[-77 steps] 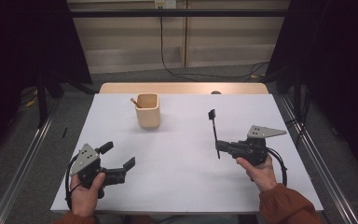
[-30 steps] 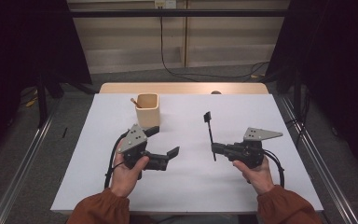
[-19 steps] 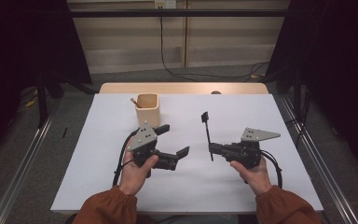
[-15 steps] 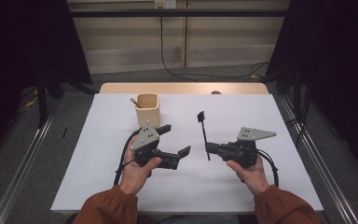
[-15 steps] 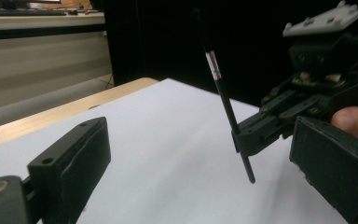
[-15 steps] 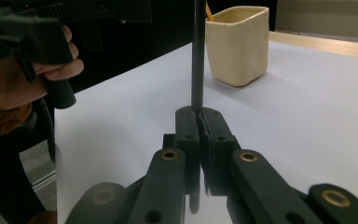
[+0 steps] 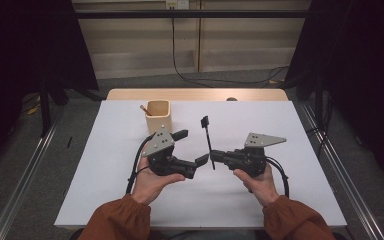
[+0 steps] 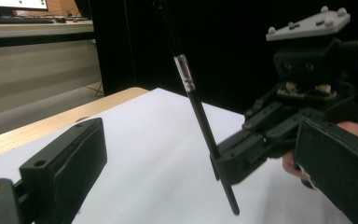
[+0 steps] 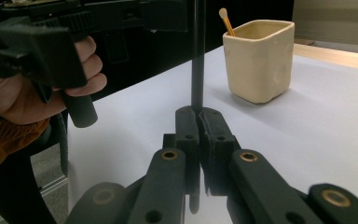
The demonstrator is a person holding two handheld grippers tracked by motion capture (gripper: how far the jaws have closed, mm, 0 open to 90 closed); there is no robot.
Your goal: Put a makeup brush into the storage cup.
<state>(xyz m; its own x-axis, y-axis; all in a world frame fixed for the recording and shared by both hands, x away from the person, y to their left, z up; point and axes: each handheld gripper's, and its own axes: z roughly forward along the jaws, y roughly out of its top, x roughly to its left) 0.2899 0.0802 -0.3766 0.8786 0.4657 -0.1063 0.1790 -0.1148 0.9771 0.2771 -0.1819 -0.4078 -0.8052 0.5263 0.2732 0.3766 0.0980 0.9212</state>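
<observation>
— Rust-coloured sleeves come in from the near edge. How is the left gripper [image 7: 194,148] held?

— Palm up, above the white table [image 7: 290,195], nose pointing across at the other hand, its two jaws spread wide with nothing between them.

— And the right gripper [image 7: 214,159]?

— Level, pointing back at the left one, nose to nose with it, jaws pressed together on a black brush [image 7: 208,141].

— What does the brush look like?

— A thin dark stick standing almost upright between both hands, with a silver band [image 8: 184,72] high on it and a small flat head on top. The beige cup [image 7: 158,116] stands behind the left gripper.
</observation>
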